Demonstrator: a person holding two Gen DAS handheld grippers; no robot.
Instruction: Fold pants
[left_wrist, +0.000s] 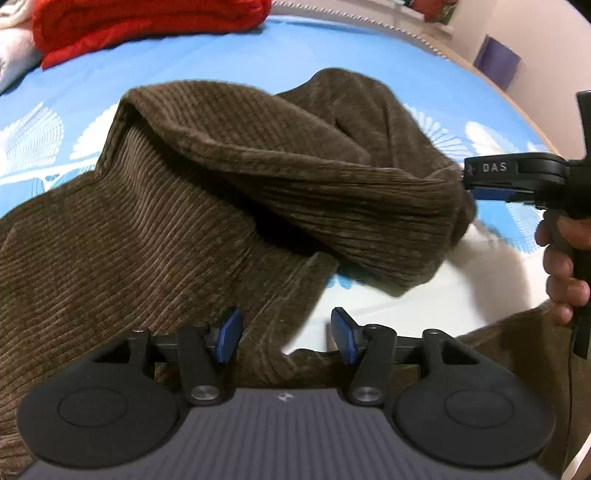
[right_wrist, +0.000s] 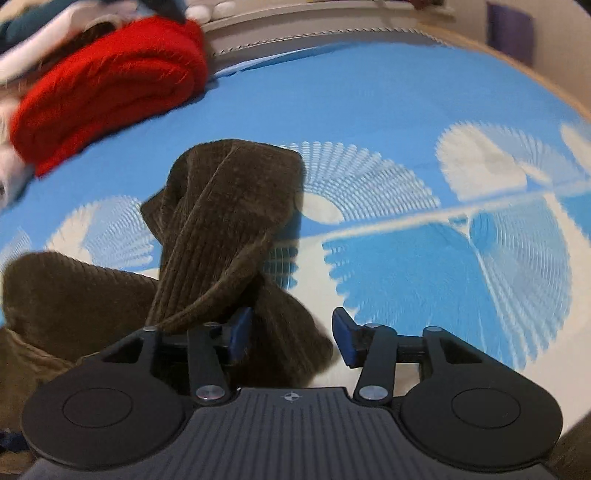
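Left wrist view: left gripper (left_wrist: 286, 334) has its blue pads spread wide, low over one pair of brown corduroy pants (left_wrist: 155, 236) lying on the blue patterned bedsheet (left_wrist: 221, 48). Right gripper (left_wrist: 467, 177) comes in level from the right, a hand (left_wrist: 563, 266) wrapped around its handle; in its own view its fingers stand apart with cloth between them, grip unclear. One red blanket (right_wrist: 107, 88) lies beyond.

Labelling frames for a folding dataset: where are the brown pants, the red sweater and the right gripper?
brown pants (left_wrist: 155, 229), left wrist view, flat corduroy panel.
red sweater (right_wrist: 110, 96), right wrist view, folded front.
right gripper (left_wrist: 466, 176), left wrist view, at its fingertips.
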